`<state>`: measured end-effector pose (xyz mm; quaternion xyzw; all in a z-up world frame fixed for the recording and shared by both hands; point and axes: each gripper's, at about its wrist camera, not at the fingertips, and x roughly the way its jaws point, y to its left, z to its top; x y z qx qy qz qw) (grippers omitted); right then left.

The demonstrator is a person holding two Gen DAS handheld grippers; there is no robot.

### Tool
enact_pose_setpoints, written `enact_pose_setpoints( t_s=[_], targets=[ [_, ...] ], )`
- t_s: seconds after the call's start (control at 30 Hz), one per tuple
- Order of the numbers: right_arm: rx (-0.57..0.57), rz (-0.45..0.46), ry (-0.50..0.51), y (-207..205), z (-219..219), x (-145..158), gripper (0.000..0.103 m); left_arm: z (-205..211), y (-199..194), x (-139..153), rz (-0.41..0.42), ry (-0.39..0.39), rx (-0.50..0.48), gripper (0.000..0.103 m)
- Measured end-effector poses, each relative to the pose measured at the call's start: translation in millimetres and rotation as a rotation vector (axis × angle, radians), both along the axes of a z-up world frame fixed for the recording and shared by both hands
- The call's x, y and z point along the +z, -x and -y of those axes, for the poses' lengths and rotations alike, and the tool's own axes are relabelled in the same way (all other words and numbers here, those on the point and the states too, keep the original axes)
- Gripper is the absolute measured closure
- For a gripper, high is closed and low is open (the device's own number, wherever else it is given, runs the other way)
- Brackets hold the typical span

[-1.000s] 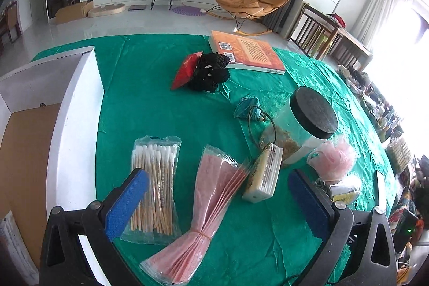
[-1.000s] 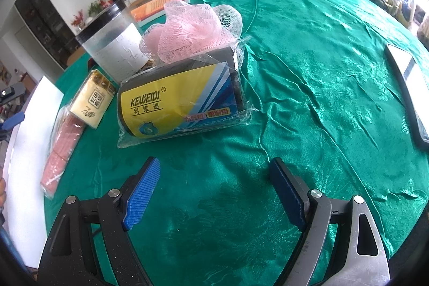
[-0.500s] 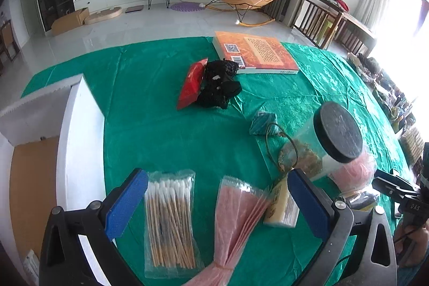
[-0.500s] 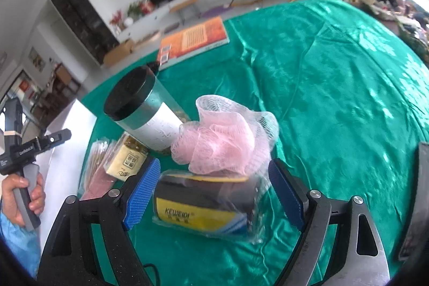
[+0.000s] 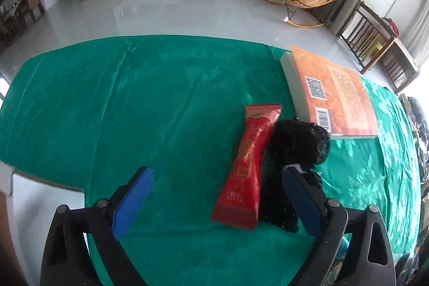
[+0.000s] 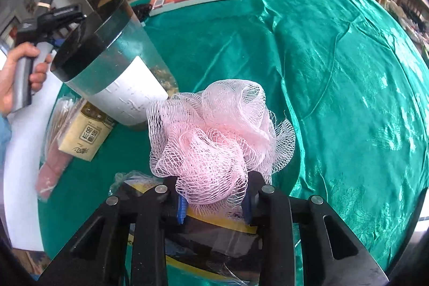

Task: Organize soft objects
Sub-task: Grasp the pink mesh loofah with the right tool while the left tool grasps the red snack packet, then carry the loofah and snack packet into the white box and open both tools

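Note:
In the right wrist view a pink mesh bath puff (image 6: 219,136) rests on a yellow and black packet (image 6: 214,245). My right gripper (image 6: 214,205) is closing, and its blue pads pinch the puff's lower part. In the left wrist view a black mesh puff (image 5: 297,144) lies on the green cloth beside a red pouch (image 5: 249,168). My left gripper (image 5: 217,176) hangs over them with its jaws wide and closing a little. The pouch lies between the fingers, the black puff is at the right finger, and neither pad presses on anything.
An orange book (image 5: 335,95) lies behind the black puff. A clear jar with a black lid (image 6: 107,63), a tissue pack (image 6: 85,136), cotton swabs (image 6: 61,111) and a pink packet (image 6: 51,173) sit left of the pink puff. A white box (image 5: 40,195) borders the cloth's left side.
The left gripper swept from the swabs and pink packet over to the red pouch and black puff. The right gripper moved up to the pink puff and closed on it.

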<state>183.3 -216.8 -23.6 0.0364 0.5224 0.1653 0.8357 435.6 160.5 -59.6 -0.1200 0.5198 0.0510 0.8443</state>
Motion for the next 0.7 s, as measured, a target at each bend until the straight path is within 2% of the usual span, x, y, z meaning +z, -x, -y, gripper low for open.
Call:
enact_pose_setpoints(
  t_s=[0.07, 0.2, 0.27, 0.33, 0.37, 0.43, 0.53, 0.7],
  targets=[
    [-0.021, 0.011, -0.043, 1, 8, 2, 0.071, 0, -13, -13, -0.016, 0.005, 0.001, 0.015],
    [-0.046, 0.031, -0.082, 8, 17, 6, 0.071, 9, -26, -26, -0.011, -0.022, -0.028, 0.018],
    [-0.048, 0.042, -0.077, 9, 16, 9, 0.071, 19, -29, -30, -0.008, -0.045, -0.063, 0.042],
    [-0.054, 0.052, -0.07, 8, 17, 10, 0.073, 31, -28, -28, 0.005, -0.114, -0.113, 0.078],
    [-0.062, 0.055, -0.072, 8, 18, 11, 0.076, 32, -28, -28, -0.001, -0.099, -0.125, 0.085],
    [-0.093, 0.07, -0.083, 9, 24, 15, 0.079, 27, -20, -20, 0.016, -0.046, -0.108, 0.087],
    [-0.137, 0.113, -0.097, 12, 33, 29, 0.082, 19, 4, 2, 0.069, -0.013, -0.101, 0.087],
    [-0.143, 0.209, -0.13, 24, 34, 69, 0.082, 5, 69, 52, 0.145, 0.043, -0.158, 0.087]
  ],
)
